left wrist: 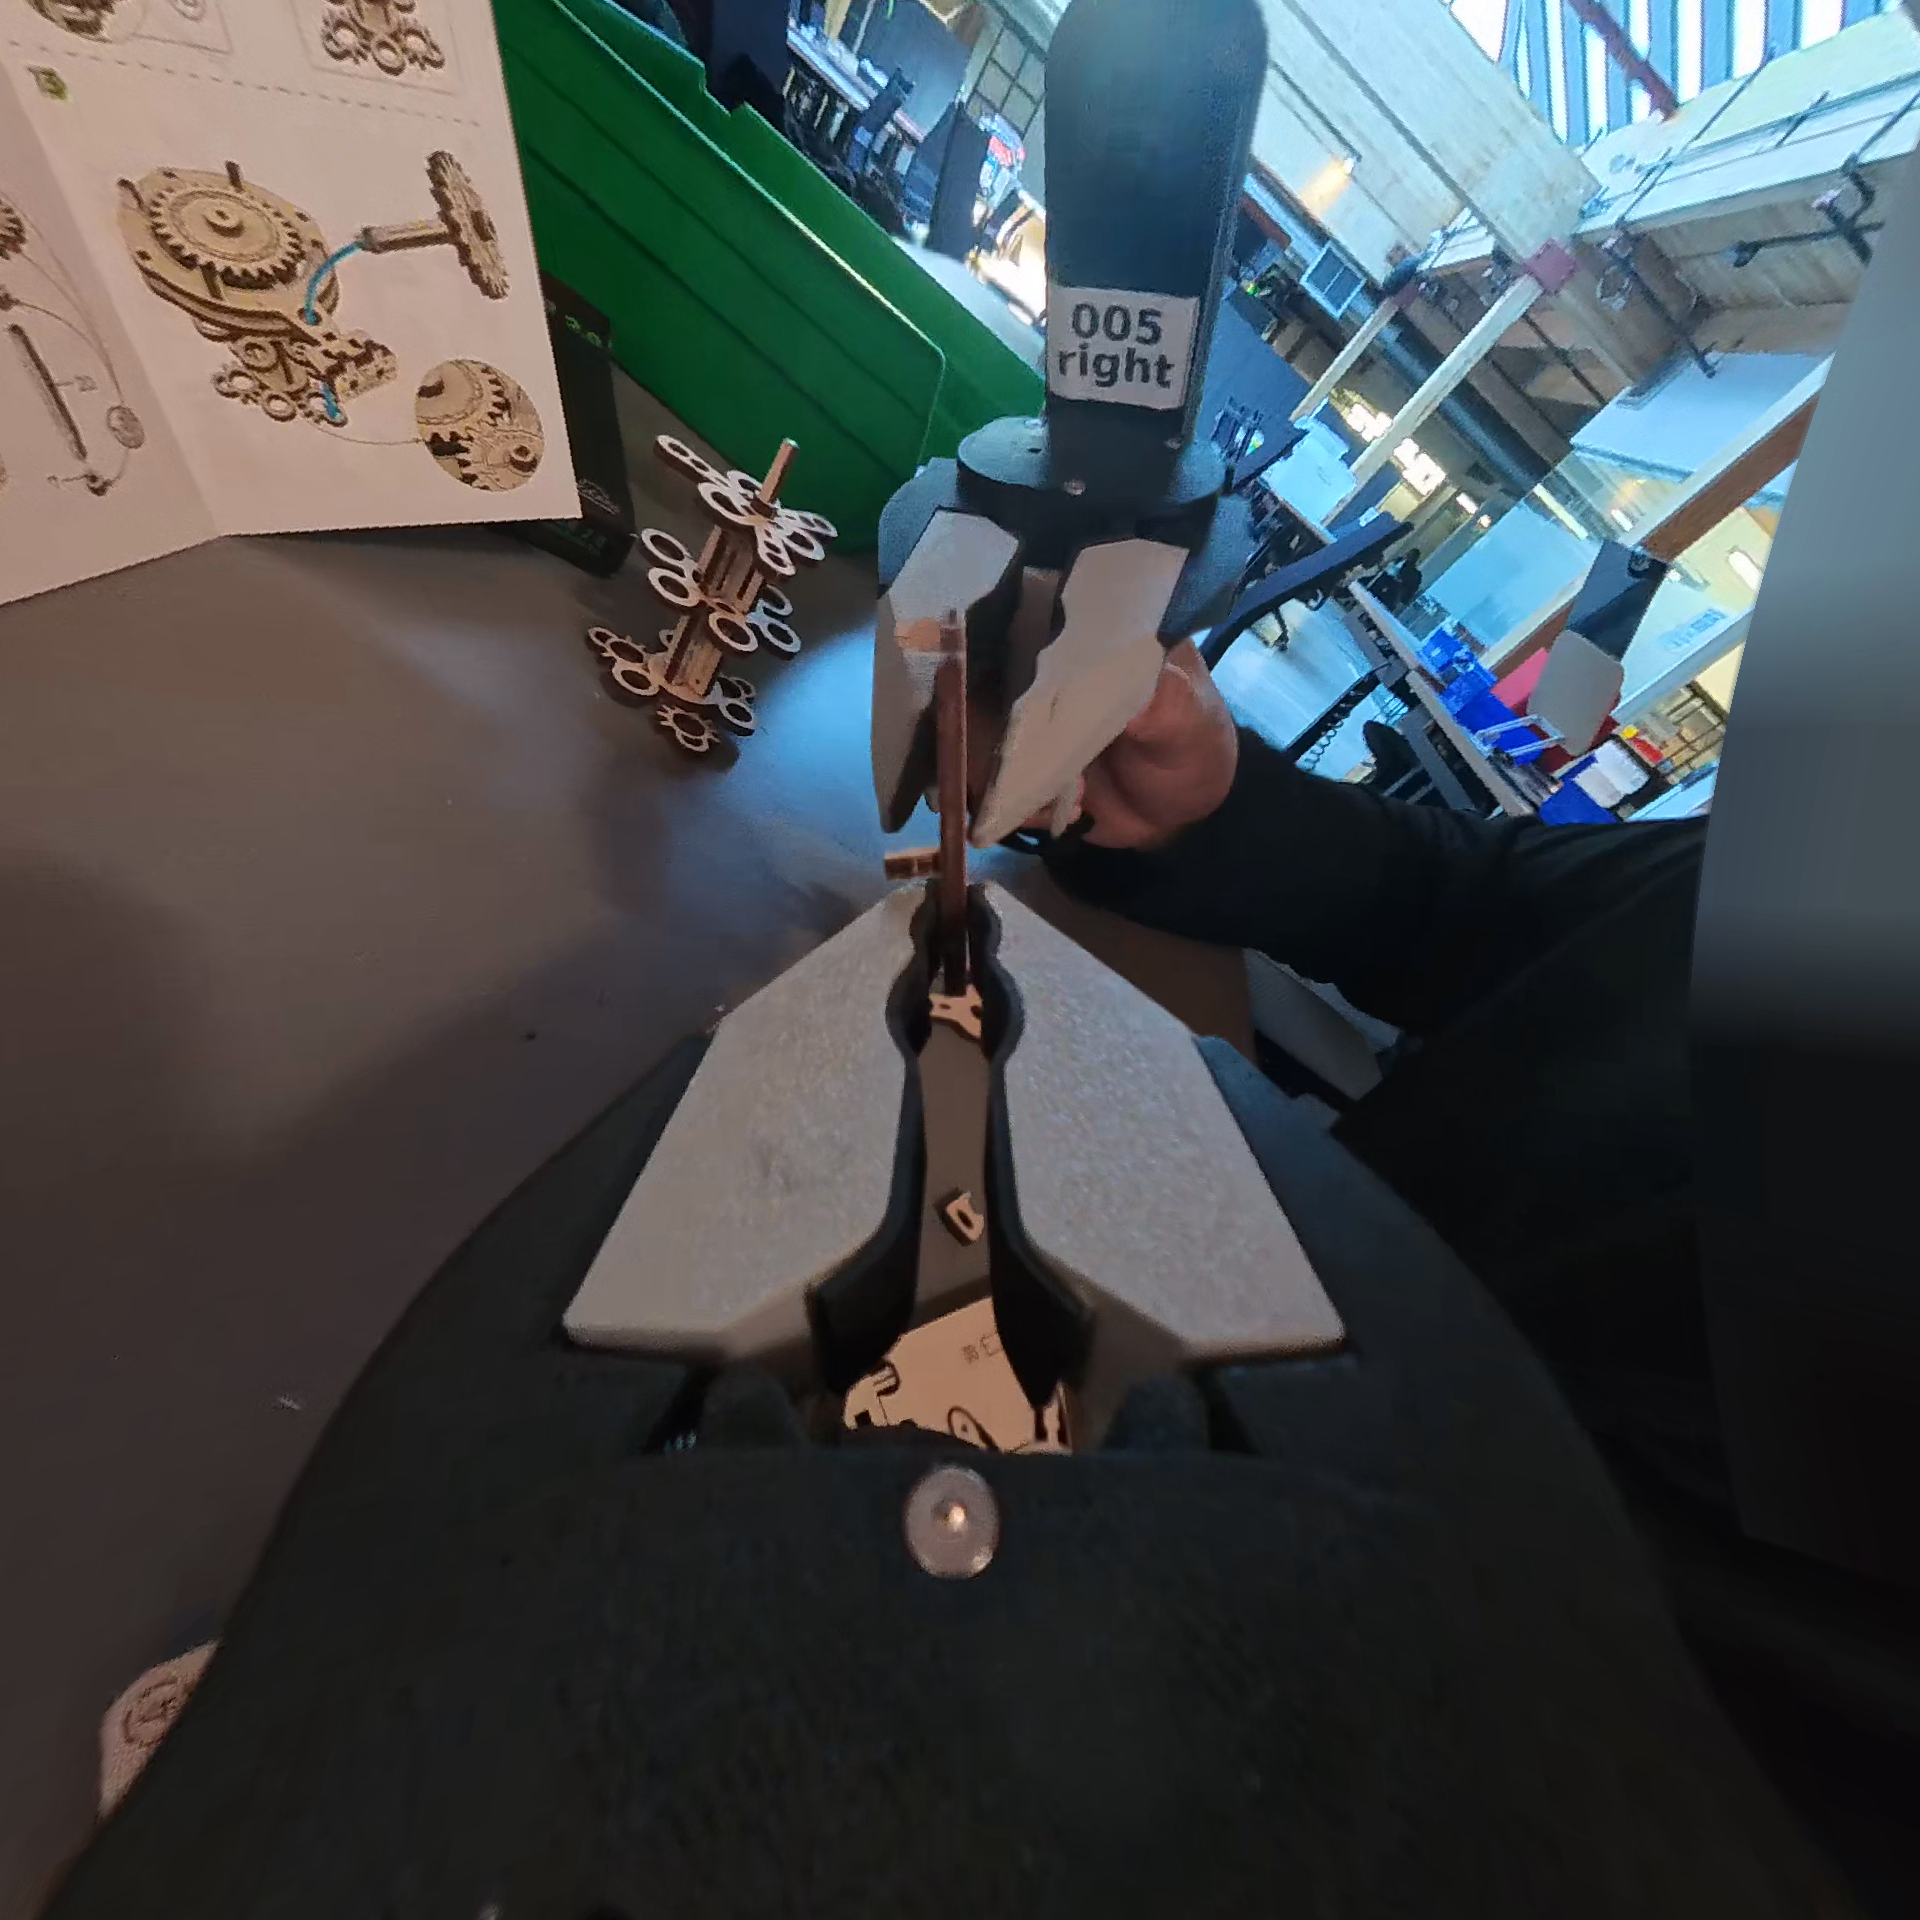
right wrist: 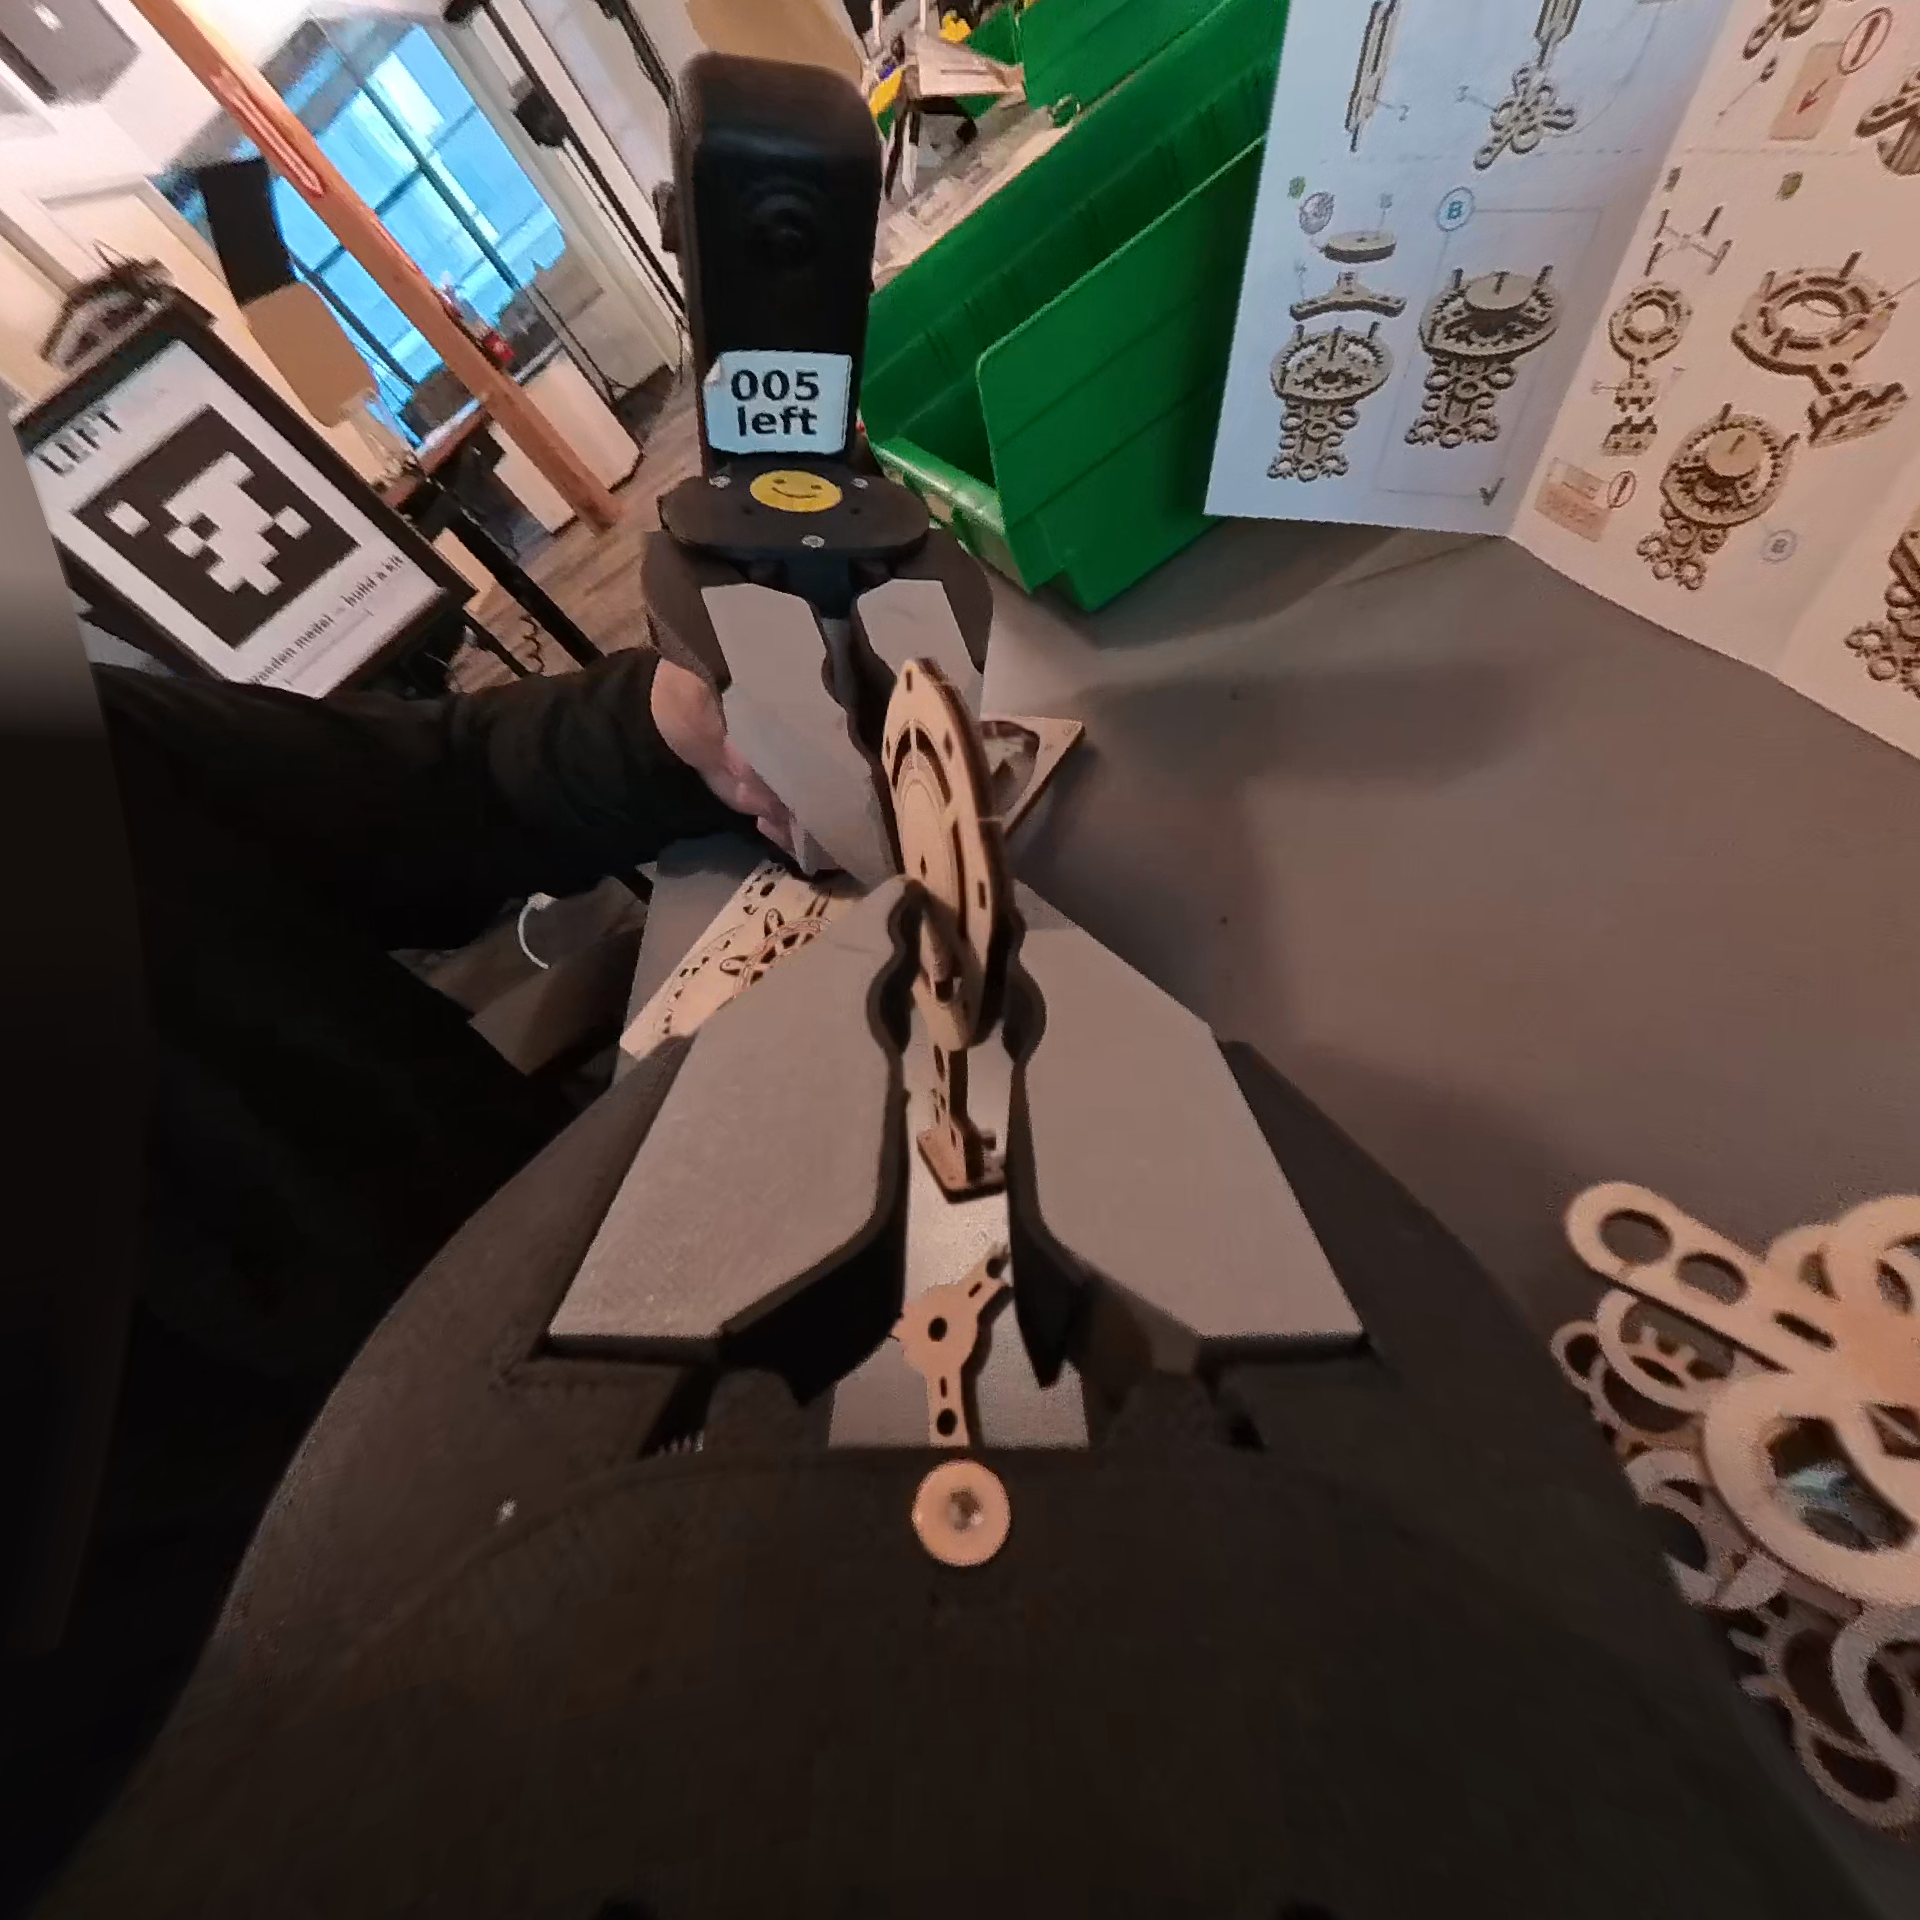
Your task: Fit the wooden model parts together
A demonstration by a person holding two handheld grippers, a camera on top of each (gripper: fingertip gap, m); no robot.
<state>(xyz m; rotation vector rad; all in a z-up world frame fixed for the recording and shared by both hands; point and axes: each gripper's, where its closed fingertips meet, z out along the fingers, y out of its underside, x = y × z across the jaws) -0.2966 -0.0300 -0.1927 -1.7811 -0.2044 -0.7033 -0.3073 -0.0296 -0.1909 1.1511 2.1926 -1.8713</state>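
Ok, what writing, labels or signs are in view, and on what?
White tag on the right tongs' body: wording not repeated.
White label on the left tongs' body, yellow smiley sticker below.
Framed black-and-white marker sign: caption blurred.
Instruction sheets: step marks too small.
Both tongs grip the wooden disc.

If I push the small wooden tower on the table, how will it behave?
The wooden tower would probably tip: it stands tall on a narrow base. It looks light, being thin cut-out wood, so it may slide first on the smooth grey table. Its looped petals seem fragile.
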